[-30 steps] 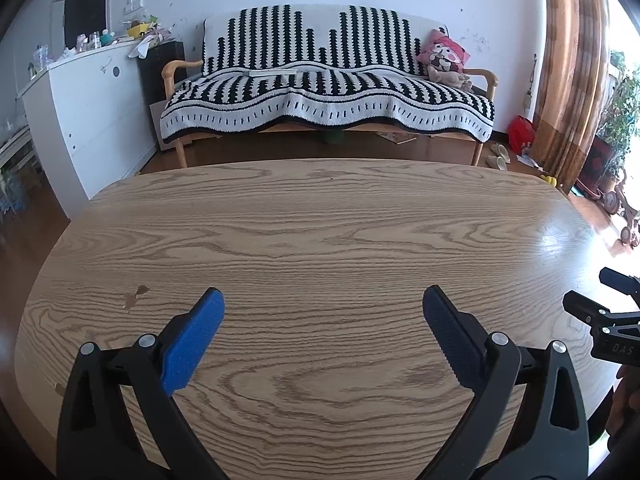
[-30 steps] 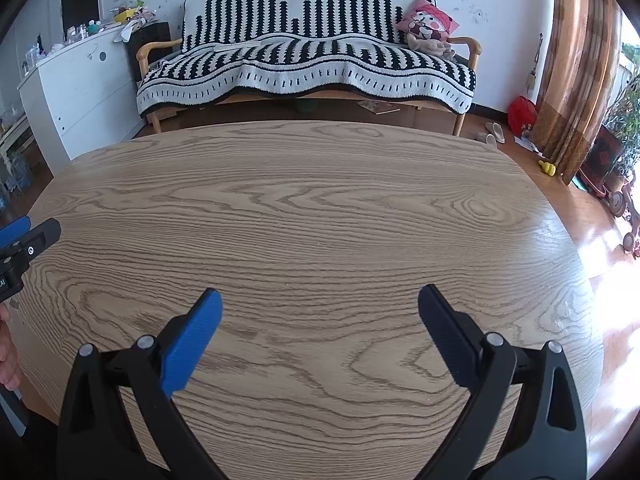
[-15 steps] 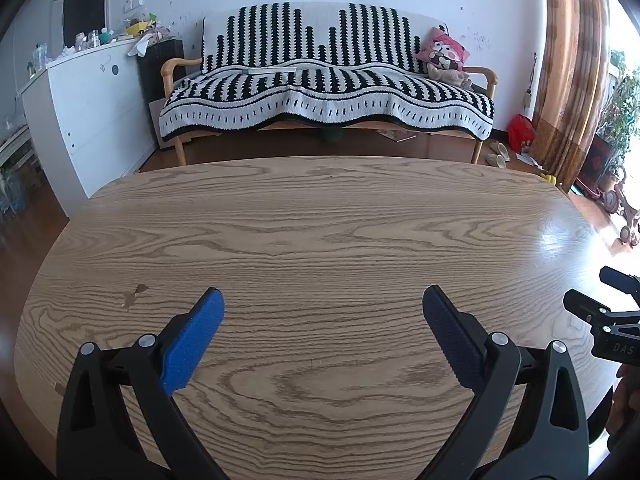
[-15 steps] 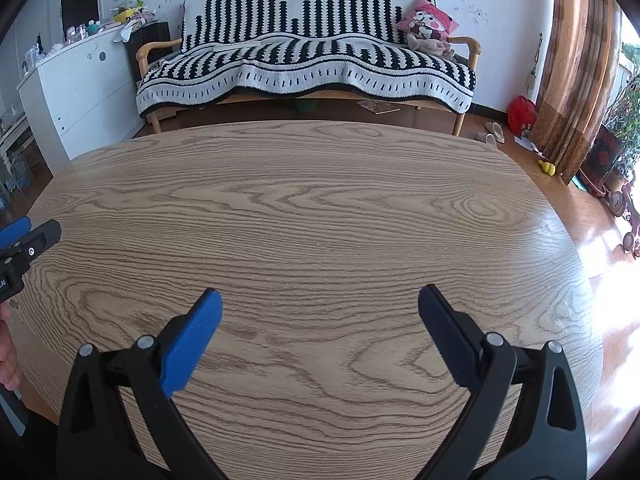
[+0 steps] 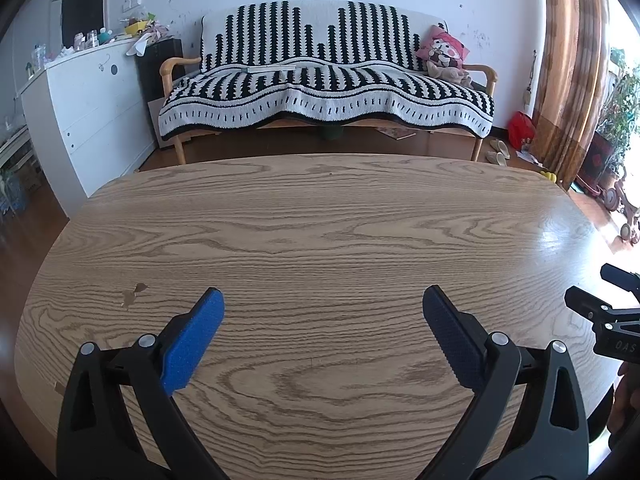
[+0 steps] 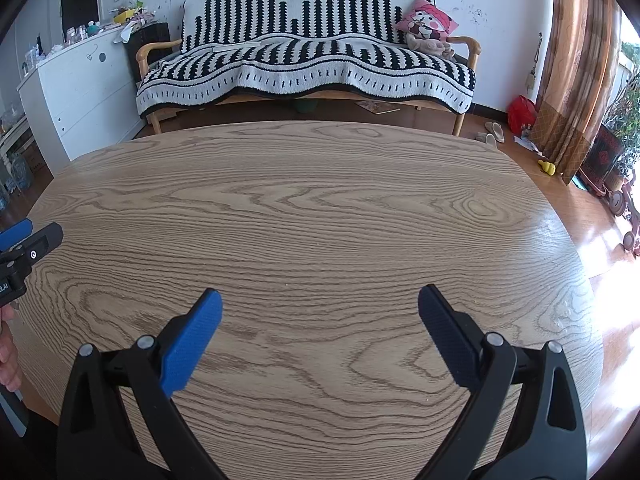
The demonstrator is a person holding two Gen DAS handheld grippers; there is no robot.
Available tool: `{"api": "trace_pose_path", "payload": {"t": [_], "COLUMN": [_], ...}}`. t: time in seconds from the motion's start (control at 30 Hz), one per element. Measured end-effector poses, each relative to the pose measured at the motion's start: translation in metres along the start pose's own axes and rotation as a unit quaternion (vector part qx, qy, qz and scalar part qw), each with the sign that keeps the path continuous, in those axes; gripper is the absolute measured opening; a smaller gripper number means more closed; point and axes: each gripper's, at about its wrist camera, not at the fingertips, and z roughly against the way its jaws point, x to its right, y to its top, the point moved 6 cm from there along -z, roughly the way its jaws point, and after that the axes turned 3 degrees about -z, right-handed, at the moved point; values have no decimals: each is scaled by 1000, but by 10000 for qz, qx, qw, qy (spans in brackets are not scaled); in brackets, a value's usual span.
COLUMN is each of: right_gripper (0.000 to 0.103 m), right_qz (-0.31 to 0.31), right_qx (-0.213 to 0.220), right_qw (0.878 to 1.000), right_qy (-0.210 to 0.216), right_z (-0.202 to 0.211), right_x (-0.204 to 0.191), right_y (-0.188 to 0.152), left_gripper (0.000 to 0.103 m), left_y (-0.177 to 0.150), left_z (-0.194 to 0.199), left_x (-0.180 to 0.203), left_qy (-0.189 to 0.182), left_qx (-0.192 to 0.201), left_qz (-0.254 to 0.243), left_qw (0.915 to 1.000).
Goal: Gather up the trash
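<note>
My left gripper [image 5: 322, 300] is open and empty, held low over the near part of a wooden oval table [image 5: 320, 216]. My right gripper [image 6: 320, 298] is open and empty too, over the same table [image 6: 304, 200]. Each gripper shows at the edge of the other's view: the right one at the right edge of the left wrist view [image 5: 608, 316], the left one at the left edge of the right wrist view [image 6: 24, 244]. No trash shows on the table top in either view. A small dark mark [image 5: 134, 292] sits on the wood at the left.
A sofa with a black-and-white striped blanket [image 5: 324, 80] stands beyond the table's far edge, with a pink cushion [image 5: 442, 46]. A white cabinet [image 5: 88, 96] is at the left, curtains [image 5: 568, 64] at the right. Slippers [image 5: 496, 152] and a red bag [image 5: 520, 128] lie on the floor.
</note>
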Motion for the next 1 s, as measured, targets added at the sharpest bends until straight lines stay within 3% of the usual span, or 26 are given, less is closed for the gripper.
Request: {"api": "trace_pose_path", "payload": {"t": [1.0], "right_gripper": [95], "right_qz": [2], "right_qx": [2], "right_qw": [10000], "right_qy": [-1], "right_z": [-1], "right_x": [-1], "right_y": [0], "left_gripper": [96], "left_y": [-3], "left_z": [-5], "left_x": [-5], "left_qy": [-8], "left_qx": [-55], "left_qz": [3], "left_qw": [10000]}}
